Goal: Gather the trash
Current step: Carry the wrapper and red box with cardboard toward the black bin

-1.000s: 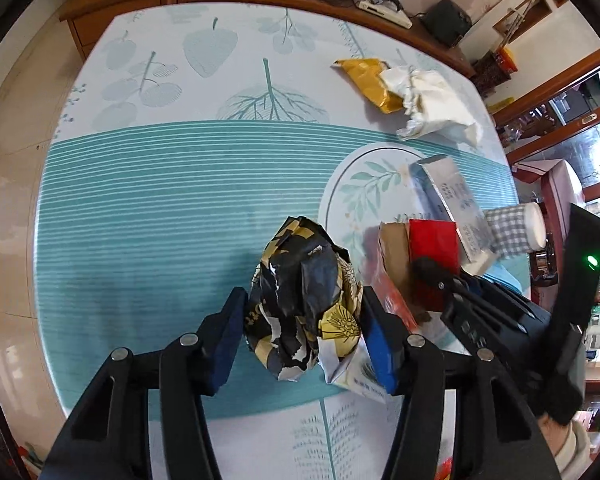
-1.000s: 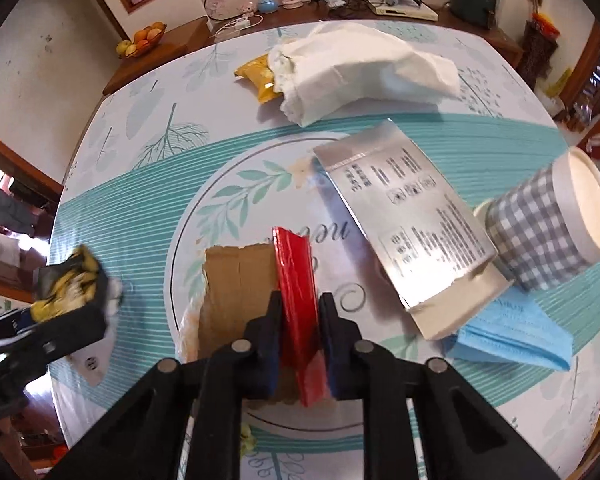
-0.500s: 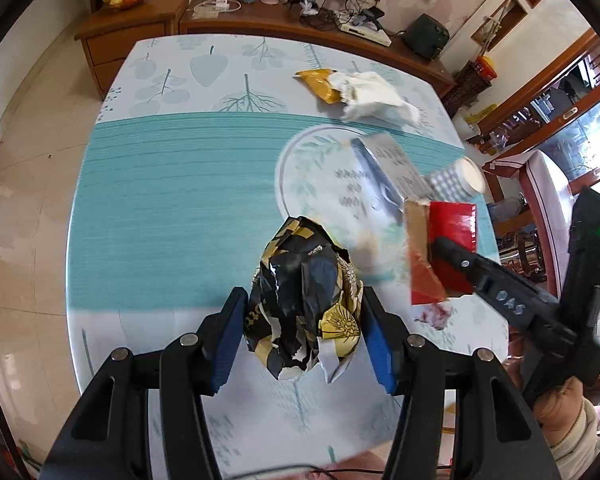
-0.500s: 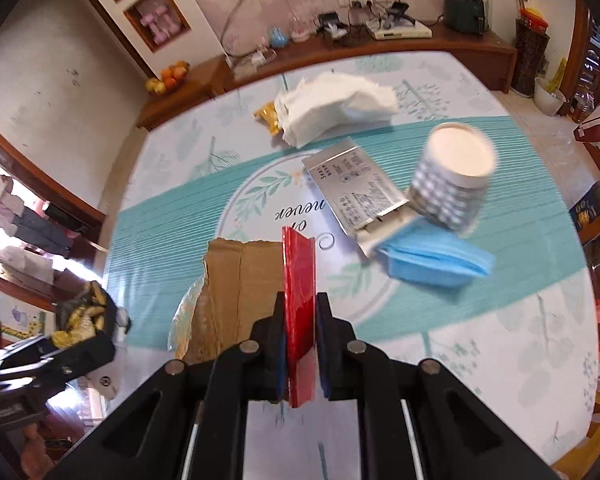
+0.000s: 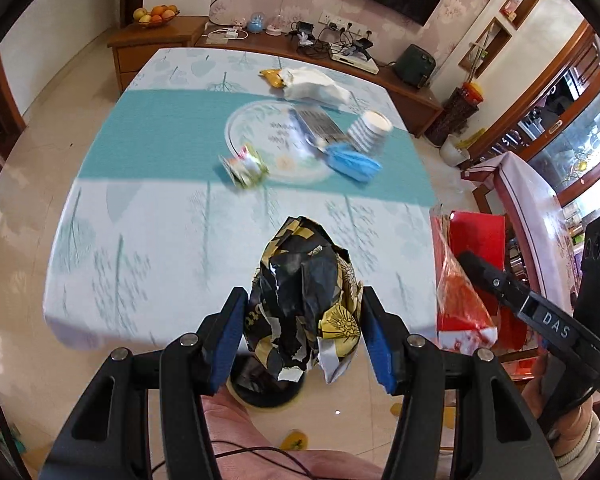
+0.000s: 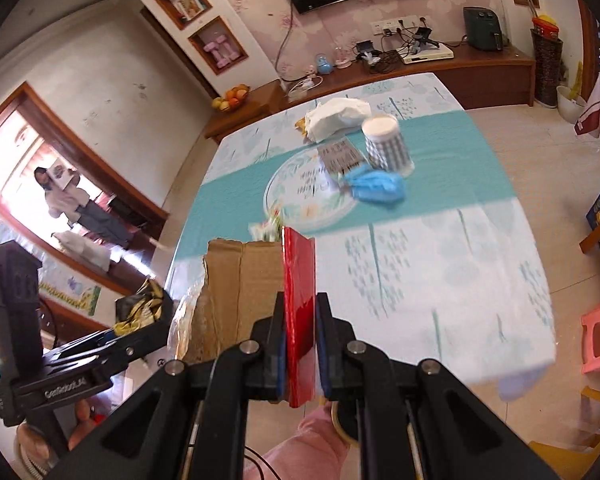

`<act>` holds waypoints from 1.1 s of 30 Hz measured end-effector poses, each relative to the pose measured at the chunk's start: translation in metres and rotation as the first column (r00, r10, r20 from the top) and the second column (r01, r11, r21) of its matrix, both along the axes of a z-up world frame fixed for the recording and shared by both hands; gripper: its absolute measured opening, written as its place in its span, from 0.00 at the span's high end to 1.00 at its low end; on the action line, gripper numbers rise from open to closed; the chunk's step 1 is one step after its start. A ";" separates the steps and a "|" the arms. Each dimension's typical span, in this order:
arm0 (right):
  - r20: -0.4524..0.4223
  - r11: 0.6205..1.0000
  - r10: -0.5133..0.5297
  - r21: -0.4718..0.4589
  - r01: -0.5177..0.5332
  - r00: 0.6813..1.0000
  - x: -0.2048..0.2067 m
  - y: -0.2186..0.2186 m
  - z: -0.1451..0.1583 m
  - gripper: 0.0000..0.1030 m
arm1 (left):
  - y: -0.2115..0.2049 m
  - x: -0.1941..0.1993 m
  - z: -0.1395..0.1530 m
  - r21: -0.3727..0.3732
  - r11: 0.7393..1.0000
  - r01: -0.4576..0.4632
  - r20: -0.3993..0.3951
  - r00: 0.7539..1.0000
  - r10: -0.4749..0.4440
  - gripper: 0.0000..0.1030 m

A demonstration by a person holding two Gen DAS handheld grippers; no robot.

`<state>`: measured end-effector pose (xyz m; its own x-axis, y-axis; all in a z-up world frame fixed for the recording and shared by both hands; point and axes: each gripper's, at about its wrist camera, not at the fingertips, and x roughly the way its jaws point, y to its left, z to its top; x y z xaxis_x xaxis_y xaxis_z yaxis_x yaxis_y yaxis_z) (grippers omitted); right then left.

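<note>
1. The left hand-held gripper point(image 5: 302, 322) is clamped on a crumpled black-and-gold wrapper point(image 5: 304, 296), held in the air just off the near edge of the worktop point(image 5: 160, 208).
2. The right hand-held gripper point(image 6: 300, 350) is pinched tight on a flat red packet point(image 6: 298, 280), with torn brown cardboard point(image 6: 240, 276) hanging beside it — both lifted clear of the near edge.
3. More trash waits mid-worktop: a checked paper cup point(image 5: 370, 130), blue cloth point(image 5: 352, 162), a silver pouch point(image 5: 318, 124) and a small crushed wrapper point(image 5: 246, 166); white paper point(image 5: 314, 88) lies near the far edge.
4. The step in hand looks like carrying both loads off to a bin — none is clearly visible here.
5. Done well, both grips hold firm, since the cardboard hangs loosely.
6. Bare floor flanks the worktop's left and right edges, leaving open room to move.
</note>
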<state>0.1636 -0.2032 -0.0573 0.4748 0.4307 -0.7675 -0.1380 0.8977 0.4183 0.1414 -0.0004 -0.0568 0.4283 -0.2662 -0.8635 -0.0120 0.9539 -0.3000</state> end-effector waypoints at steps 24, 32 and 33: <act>-0.249 0.999 0.037 0.009 -0.036 0.968 -0.143 -0.018 -0.066 0.89 | -0.063 -0.152 -0.038 0.037 0.992 0.122 -0.115 0.986 -0.117 0.47; -0.280 0.998 0.058 0.003 -0.059 0.958 -0.140 0.002 -0.084 0.89 | -0.052 -0.155 -0.054 0.047 0.991 0.128 -0.142 0.983 -0.121 0.47; -0.285 0.998 0.059 0.003 -0.061 0.957 -0.140 0.004 -0.086 0.89 | -0.051 -0.155 -0.056 0.047 0.991 0.127 -0.146 0.982 -0.119 0.47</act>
